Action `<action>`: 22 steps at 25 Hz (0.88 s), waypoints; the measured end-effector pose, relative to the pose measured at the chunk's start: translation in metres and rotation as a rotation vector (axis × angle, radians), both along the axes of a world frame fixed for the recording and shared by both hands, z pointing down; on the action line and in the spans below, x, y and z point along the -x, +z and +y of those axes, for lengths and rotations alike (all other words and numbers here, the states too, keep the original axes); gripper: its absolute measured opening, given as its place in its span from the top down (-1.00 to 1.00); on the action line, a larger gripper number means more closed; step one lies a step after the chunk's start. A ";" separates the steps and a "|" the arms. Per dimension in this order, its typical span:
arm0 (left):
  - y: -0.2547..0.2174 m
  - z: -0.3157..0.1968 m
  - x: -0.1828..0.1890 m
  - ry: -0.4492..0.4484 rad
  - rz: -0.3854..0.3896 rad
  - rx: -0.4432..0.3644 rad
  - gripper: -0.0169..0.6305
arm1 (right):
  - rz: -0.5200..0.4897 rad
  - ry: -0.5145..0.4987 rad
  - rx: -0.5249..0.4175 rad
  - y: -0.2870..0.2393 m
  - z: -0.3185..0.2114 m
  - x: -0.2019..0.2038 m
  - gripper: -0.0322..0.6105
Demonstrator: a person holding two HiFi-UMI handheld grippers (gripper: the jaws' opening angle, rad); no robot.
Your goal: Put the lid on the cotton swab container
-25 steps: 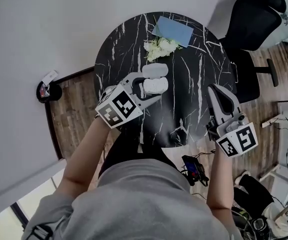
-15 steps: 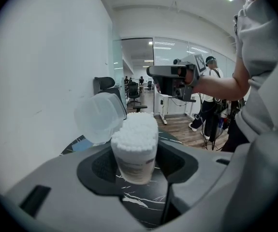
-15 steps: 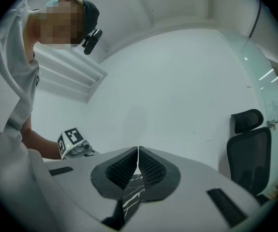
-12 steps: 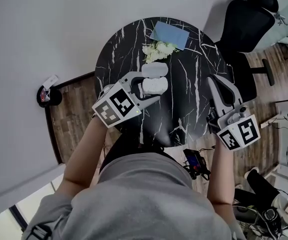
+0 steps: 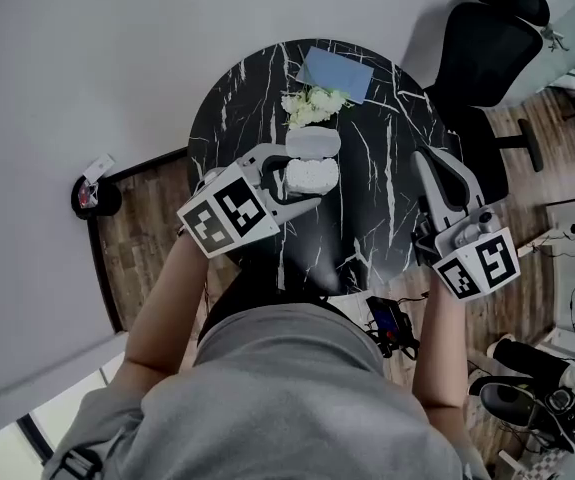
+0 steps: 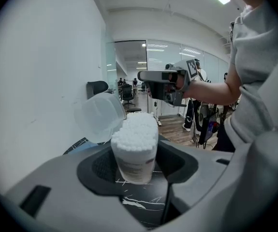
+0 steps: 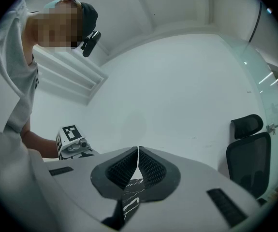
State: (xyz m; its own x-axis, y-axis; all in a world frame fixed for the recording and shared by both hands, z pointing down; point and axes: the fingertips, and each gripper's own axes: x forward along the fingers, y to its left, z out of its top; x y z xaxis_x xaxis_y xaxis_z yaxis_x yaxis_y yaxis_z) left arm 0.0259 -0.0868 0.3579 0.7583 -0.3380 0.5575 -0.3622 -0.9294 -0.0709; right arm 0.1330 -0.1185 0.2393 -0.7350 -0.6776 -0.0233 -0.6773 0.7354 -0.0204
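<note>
My left gripper (image 5: 305, 182) is shut on the clear cotton swab container (image 5: 313, 176), held a little above the black marble table (image 5: 367, 218). In the left gripper view the container (image 6: 134, 151) stands upright between the pads, packed with white swabs. Its translucent lid (image 6: 100, 117) tilts open at the container's far left edge, also seen from above as the lid (image 5: 313, 142). My right gripper (image 5: 422, 158) hangs at the table's right side, shut with nothing in it; in its own view the right gripper (image 7: 138, 151) has its pads touching.
A blue cloth (image 5: 336, 71) and a bunch of white flowers (image 5: 312, 104) lie at the table's far side. A black office chair (image 5: 497, 48) stands to the right of the table. The white wall is on the left.
Both grippers have risen a little. The container stays in the left gripper's grip, lid still open. The right gripper stays shut.
</note>
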 end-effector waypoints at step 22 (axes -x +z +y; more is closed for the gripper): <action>-0.027 0.026 -0.034 0.196 0.008 -0.033 0.22 | 0.012 -0.295 0.141 0.013 -0.013 0.060 0.82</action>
State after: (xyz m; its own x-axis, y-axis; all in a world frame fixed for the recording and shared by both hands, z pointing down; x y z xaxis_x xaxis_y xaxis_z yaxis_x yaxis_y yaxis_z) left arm 0.0598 -0.0610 0.3311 0.8157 -0.2013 0.5422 -0.1749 -0.9794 -0.1005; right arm 0.0729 -0.1313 0.2519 -0.8998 -0.4312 0.0659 -0.4362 0.8905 -0.1293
